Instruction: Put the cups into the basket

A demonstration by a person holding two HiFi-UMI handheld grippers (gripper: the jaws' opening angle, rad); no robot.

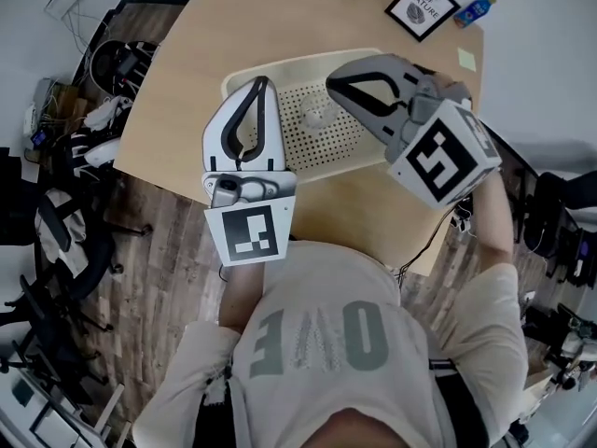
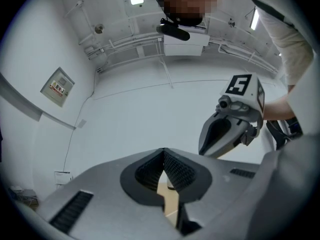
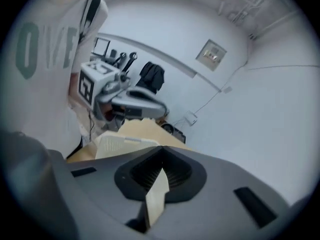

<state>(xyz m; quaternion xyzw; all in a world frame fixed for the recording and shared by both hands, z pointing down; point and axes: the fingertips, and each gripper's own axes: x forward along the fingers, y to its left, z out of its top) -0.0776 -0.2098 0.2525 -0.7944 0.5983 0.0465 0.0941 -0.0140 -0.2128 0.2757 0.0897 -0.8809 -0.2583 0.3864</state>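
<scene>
Left gripper [image 1: 264, 82] and right gripper [image 1: 332, 82] closed and empty over the basket [image 1: 366, 147].
Each pair of jaws meets at the tips with nothing between them. A clear cup [image 1: 317, 113] sits inside the cream basket on the table [image 1: 205, 35], between the two gripper tips in the head view.

Head view looks steeply down on the basket [image 1: 280, 67]; the upward-tilted right gripper view shares it.
</scene>
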